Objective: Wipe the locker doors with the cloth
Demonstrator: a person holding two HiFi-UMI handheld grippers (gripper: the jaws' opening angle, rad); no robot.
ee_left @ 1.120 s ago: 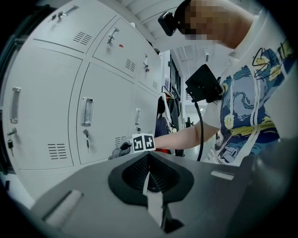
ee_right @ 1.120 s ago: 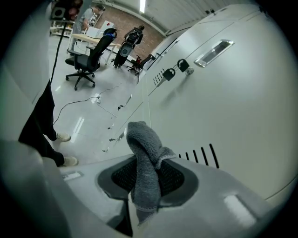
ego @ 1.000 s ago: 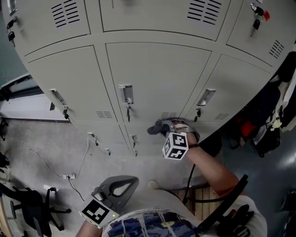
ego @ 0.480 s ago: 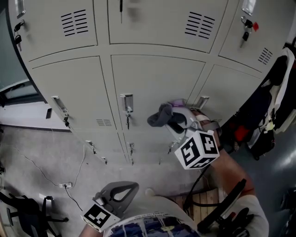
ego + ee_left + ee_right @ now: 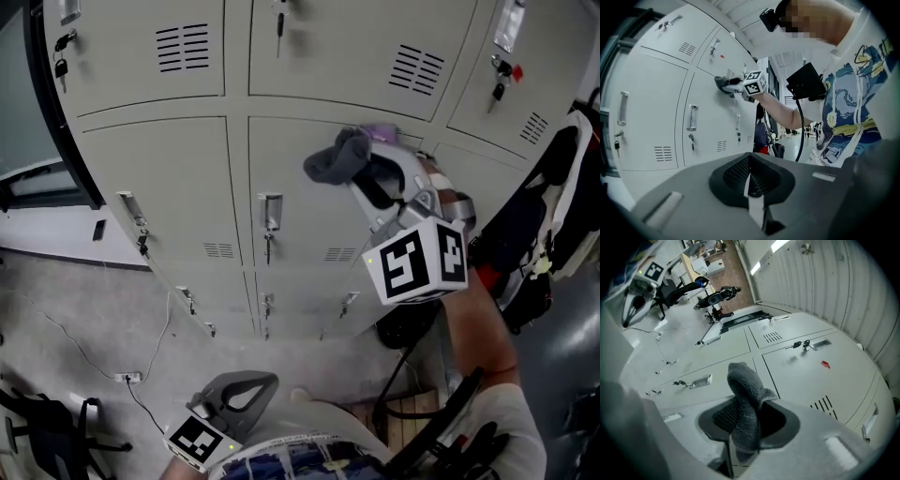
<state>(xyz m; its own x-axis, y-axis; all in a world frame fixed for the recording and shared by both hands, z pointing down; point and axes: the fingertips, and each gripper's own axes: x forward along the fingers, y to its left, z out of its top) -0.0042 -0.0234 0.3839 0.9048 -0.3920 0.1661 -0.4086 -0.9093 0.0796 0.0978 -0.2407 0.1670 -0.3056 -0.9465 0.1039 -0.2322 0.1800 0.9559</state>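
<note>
Right gripper (image 5: pixel 740 427) held high, arm reaching forward and up. Fingers clamped on a grey cloth (image 5: pixel 746 390), which bunches out past the fingertips. Marker cube (image 5: pixel 417 261) sits behind the fingers, with the bare forearm (image 5: pixel 480 330) behind that. Left gripper (image 5: pixel 751 192) held low by the torso, fingers pressed together, nothing between them.

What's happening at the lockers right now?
A person holds a two-jaw tool in each hand. The right tool is shut on a dark grey fleecy cloth and holds it up at a pale grey metal locker door, near its top edge. The left tool hangs low by the person's body, shut and empty.
</note>
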